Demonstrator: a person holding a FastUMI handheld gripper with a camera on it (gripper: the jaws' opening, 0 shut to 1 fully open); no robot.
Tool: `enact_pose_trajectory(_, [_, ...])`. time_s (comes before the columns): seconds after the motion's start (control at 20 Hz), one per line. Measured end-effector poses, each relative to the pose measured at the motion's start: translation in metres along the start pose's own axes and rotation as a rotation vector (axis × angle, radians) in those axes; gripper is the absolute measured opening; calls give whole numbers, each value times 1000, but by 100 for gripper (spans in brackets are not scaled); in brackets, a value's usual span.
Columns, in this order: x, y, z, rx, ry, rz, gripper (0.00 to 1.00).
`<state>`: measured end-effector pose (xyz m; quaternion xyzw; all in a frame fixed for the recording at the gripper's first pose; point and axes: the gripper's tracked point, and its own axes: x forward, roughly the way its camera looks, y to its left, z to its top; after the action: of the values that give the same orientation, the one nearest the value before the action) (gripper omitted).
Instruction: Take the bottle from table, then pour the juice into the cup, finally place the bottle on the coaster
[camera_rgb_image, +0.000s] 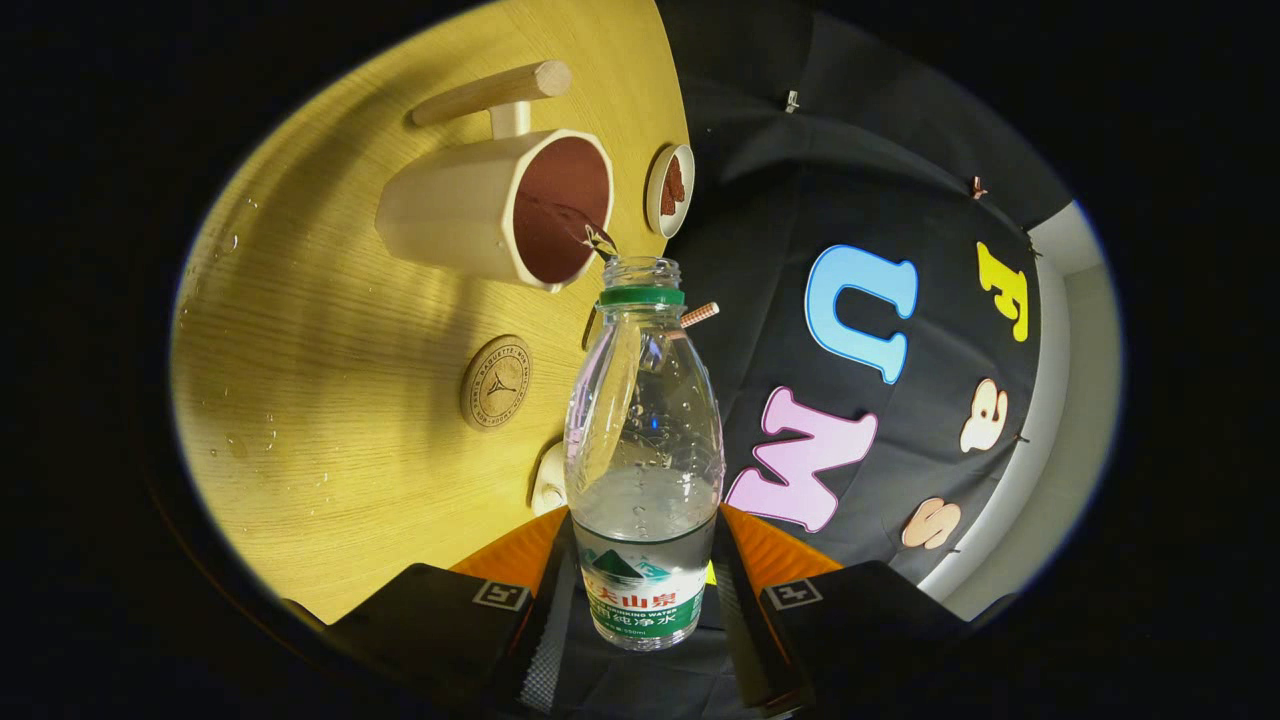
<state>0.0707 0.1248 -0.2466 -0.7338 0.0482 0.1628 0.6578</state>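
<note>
My gripper (645, 590) is shut on a clear plastic bottle (643, 440) with a green neck ring and no cap, both fingers pressing its labelled lower part. The view is rolled, so the wooden table (330, 330) appears tipped up beside the bottle. The bottle is tilted with its mouth at the rim of a cream cup (500, 205) with a dark red inside and a wooden handle. A thin stream of clear liquid runs from the mouth into the cup. A round cork coaster (496, 382) lies on the table between the cup and my fingers.
A small white dish (671, 189) with something reddish in it sits beyond the cup near the table edge. A white round object (549, 481) lies by the bottle's side. Water drops dot the table. The booth's black cloth wall hangs past the table edge.
</note>
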Motion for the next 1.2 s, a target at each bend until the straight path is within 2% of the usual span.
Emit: enact_pose_trajectory(1.2, [1, -22, 3, -188, -42, -44, 70])
